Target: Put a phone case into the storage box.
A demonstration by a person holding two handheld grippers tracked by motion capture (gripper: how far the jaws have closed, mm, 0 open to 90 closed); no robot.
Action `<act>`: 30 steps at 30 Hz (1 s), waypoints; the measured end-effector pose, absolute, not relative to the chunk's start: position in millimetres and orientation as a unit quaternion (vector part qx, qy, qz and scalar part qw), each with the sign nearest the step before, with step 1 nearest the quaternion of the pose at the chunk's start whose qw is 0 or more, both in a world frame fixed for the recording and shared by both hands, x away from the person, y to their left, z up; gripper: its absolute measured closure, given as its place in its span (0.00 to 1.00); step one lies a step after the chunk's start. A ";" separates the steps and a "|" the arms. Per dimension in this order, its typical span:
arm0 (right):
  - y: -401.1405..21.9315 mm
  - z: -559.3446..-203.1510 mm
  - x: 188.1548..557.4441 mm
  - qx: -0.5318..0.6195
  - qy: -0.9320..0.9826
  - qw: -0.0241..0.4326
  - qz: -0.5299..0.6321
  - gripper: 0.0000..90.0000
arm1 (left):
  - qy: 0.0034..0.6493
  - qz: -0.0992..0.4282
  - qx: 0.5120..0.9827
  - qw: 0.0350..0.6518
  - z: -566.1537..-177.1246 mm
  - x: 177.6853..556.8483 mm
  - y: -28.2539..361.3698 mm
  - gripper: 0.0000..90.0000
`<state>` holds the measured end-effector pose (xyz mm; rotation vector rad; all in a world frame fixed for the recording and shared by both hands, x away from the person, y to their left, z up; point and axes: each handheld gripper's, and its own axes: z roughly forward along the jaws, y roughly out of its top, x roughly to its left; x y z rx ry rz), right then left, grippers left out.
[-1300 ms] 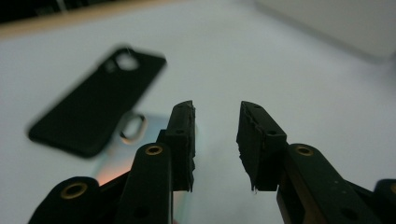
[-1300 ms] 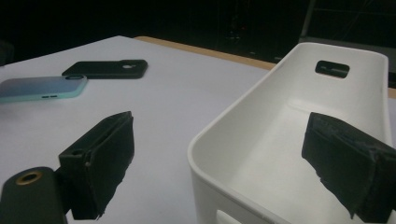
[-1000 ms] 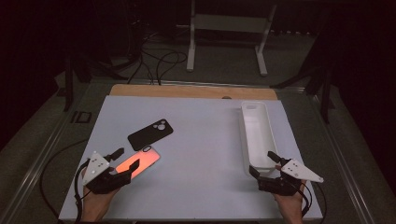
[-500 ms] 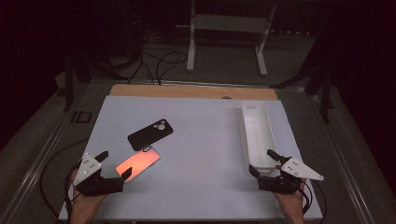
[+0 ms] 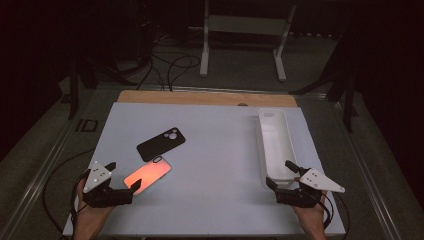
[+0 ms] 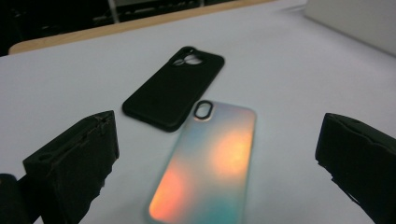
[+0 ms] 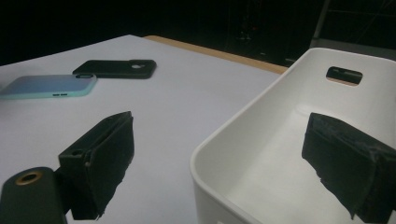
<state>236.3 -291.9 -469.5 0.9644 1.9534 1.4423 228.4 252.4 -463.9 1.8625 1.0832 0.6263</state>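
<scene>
Table (image 5: 220,150): white top, wooden strip along the far edge; carries every item below. Tray (image 5: 276,145): long white bin at the right side, one end toward the person, handle slot in the far wall, nothing inside; unmoved against the earlier pictures. Black case (image 5: 161,144): phone case lying flat at left centre, camera cutout toward the far side; position unchanged. Iridescent case (image 5: 148,173): phone case with an orange-to-teal sheen, flat on the table just nearer the person than the black one, far corner touching or very nearly touching it; position also unchanged. Left claw (image 5: 123,180): a second ago it lay over the near end of the iridescent case; it has since drawn back toward the person and now sits at the table's near left edge, jaws spread wide, holding nothing, the near end of the case just beyond its tips. In the left gripper view the case (image 6: 205,161) lies centred between the two spread jaws, apart from both. Right claw (image 5: 281,173): barely shifted, jaws spread, straddling the near end wall of the tray without pinching it. Judgement: the case has been let go or not yet taken; the left claw looks lined up for a fresh approach, and carrying it to the tray is not yet begun.
</scene>
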 end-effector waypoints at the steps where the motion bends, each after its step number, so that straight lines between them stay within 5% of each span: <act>1: -291.3 -469.6 236.4 0.356 0.722 0.261 0.533 0.10 | 0.435 0.251 0.748 0.434 -463.9 228.4 252.4 0.00; 14: -291.9 -471.3 237.3 0.358 0.722 0.261 0.531 0.10 | 0.437 0.244 0.765 0.405 -459.8 235.1 250.2 0.00; 30: -292.3 -471.8 238.3 0.363 0.720 0.262 0.531 0.10 | 0.407 0.151 0.870 0.235 -478.1 290.1 215.3 0.00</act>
